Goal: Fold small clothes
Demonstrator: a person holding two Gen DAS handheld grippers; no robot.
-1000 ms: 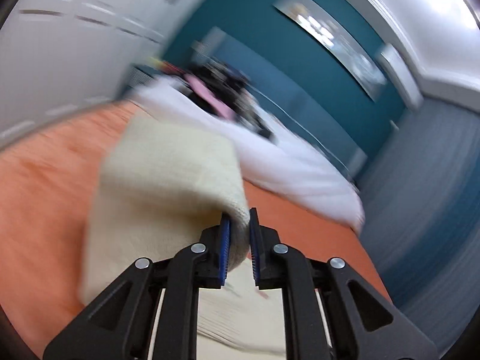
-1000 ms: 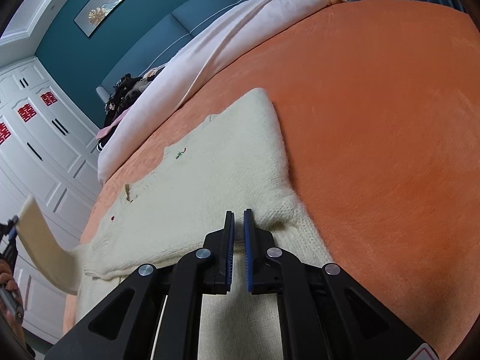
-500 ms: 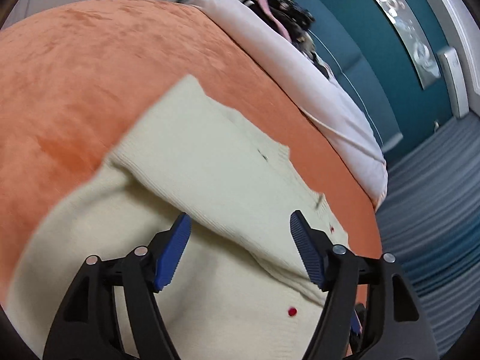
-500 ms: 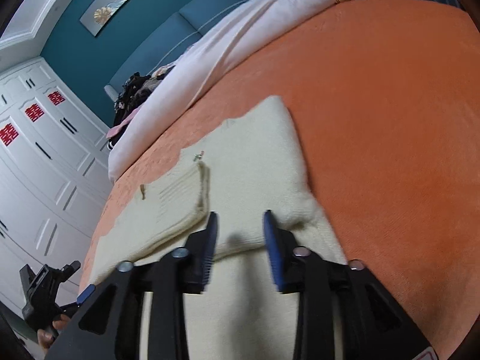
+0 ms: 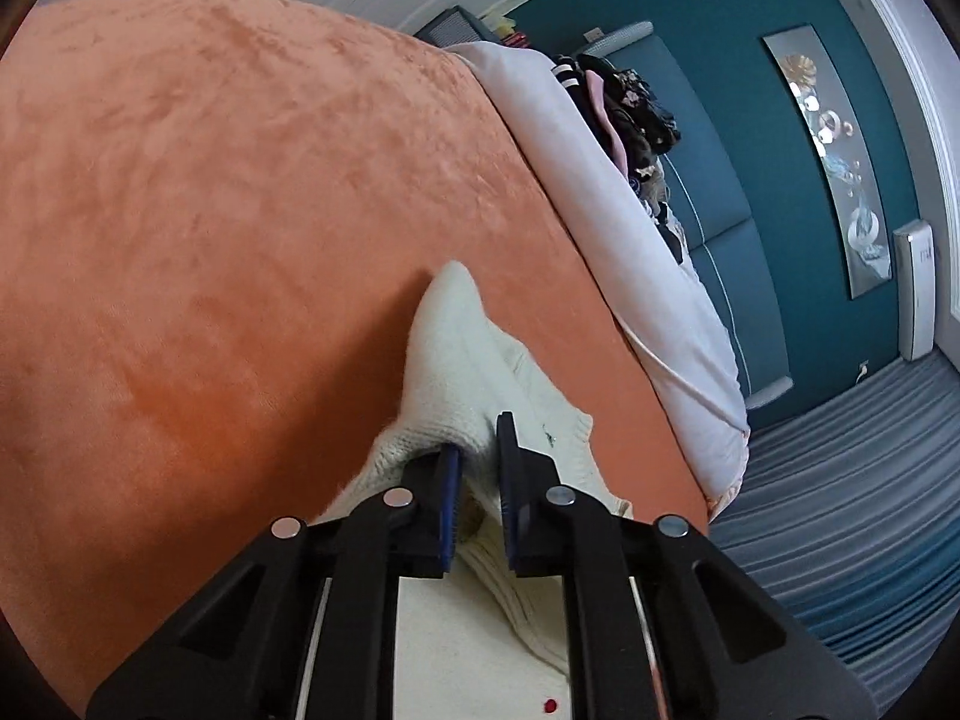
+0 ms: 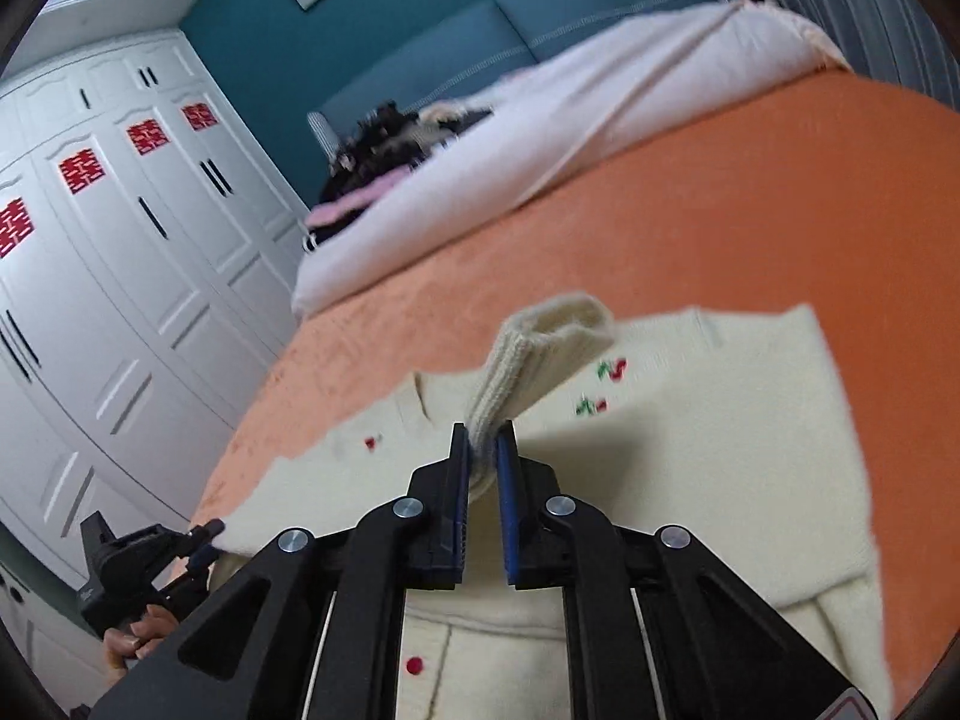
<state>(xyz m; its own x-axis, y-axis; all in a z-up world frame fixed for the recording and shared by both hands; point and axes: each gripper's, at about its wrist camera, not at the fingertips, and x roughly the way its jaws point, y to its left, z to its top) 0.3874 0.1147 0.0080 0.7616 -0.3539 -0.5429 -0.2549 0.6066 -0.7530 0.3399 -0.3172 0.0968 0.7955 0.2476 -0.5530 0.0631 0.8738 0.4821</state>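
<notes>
We have one cream sweater [image 6: 690, 450] lying on the orange bed [image 5: 210, 210], its body spread ahead of both tongs. The right tongs [image 6: 482, 468] are closing on the ribbed sleeve cuff [image 6: 540, 354], which stands up from them over the sweater's front. The left tongs [image 5: 478, 468], nearer the sweater's edge, are closed tight on a fold of knit running away from them.

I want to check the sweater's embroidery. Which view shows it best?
The right wrist view: the red-and-green embroidery sits in plain sight on the cream sweater spread over the orange blanket, though slightly blurred. The left wrist view shows only a bunched fold of sweater, one tiny dark stitch and a red dot.
</notes>
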